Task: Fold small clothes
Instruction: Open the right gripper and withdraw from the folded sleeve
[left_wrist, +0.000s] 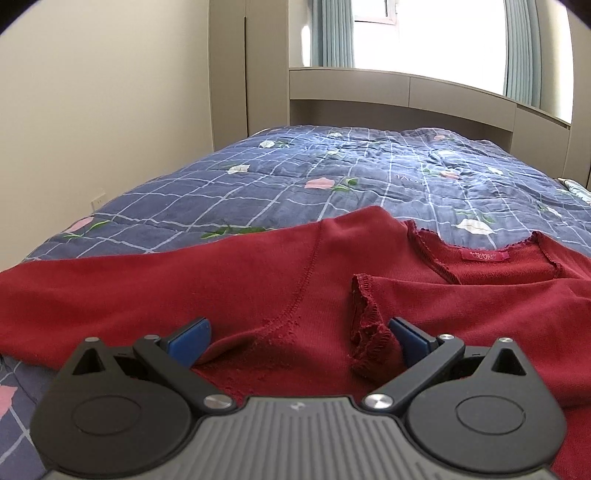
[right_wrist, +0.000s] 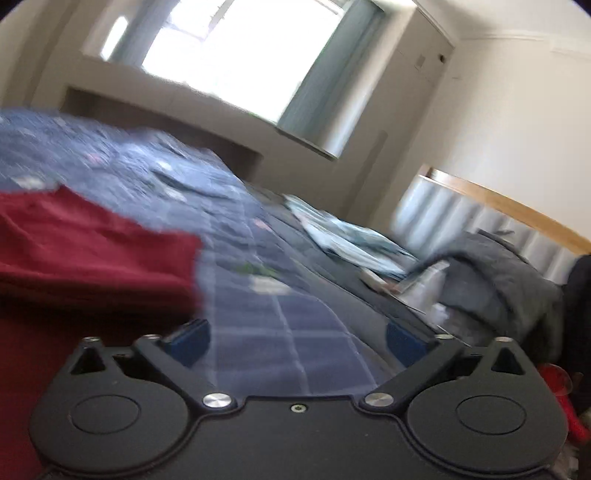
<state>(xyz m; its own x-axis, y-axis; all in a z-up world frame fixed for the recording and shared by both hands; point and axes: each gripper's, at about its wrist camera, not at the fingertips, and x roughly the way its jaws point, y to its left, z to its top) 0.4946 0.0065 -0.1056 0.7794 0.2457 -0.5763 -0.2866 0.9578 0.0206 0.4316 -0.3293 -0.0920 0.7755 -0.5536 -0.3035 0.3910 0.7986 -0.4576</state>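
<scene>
A dark red knit top (left_wrist: 229, 280) lies spread on the blue checked quilt (left_wrist: 332, 173), its neckline and pink label (left_wrist: 484, 255) at the right. One sleeve is folded across the body, its frilled cuff (left_wrist: 364, 332) near my left gripper (left_wrist: 299, 338). That gripper stands open just over the cloth, blue pads wide apart, the cloth lying loose between them. In the blurred right wrist view, my right gripper (right_wrist: 297, 339) is open over bare quilt (right_wrist: 280, 332), with the red top (right_wrist: 85, 251) to its left.
A beige wardrobe and shelf unit (left_wrist: 369, 88) stand under the bright window behind the bed. In the right wrist view a grey garment pile (right_wrist: 491, 273) and light blue cloth (right_wrist: 351, 240) lie by the padded headboard (right_wrist: 480, 218). A red object (right_wrist: 565, 398) sits at the right edge.
</scene>
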